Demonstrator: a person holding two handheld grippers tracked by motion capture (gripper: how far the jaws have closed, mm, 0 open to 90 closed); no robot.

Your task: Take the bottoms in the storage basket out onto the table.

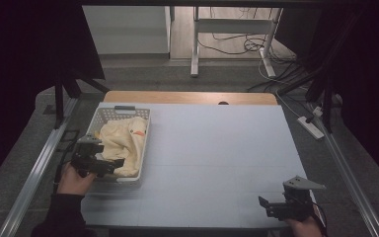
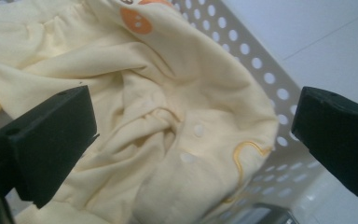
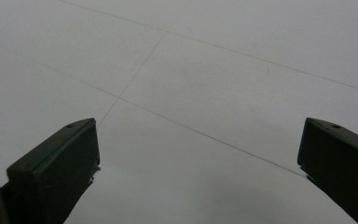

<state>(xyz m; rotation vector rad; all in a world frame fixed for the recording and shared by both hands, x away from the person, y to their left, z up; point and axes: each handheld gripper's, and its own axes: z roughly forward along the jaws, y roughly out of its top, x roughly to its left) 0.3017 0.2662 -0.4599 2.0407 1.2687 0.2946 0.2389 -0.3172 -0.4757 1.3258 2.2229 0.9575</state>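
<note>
left gripper (image 1: 109,164) is poised right over the white perforated basket (image 1: 145,129) at the table's left edge, jaws spread wide and empty. inside that basket sits the pale yellow garment (image 1: 123,140), bunched up, with orange buttons (image 2: 136,20) near the far end and small white snaps (image 2: 198,129) in the folds. in the left gripper view the cloth (image 2: 168,121) lies between and beyond the two black jaws, and neither one looks to be pinching it yet.

over on the other side, right gripper (image 1: 266,206) hangs low at the near right corner of the light blue table (image 1: 217,148), well apart from the basket, jaws also wide apart with nothing in them. its own view looks down on bare tabletop (image 3: 191,84) crossed by thin seam lines.

so where are we? early, by my reading. the garment is fully in the basket, no grasp made, nothing laid out on the open table. still to come, i'd judge: close on a fold, lift it clear of the rim, bring it to the middle.

what's hard to tell: the garment's kind, since it's too crumpled to show sleeves or legs. a yellow patch at the left edge of the left gripper view is cut off. whether the left jaw tips touch the fabric, i can't say. the basket's bottom is covered by cloth.
</note>
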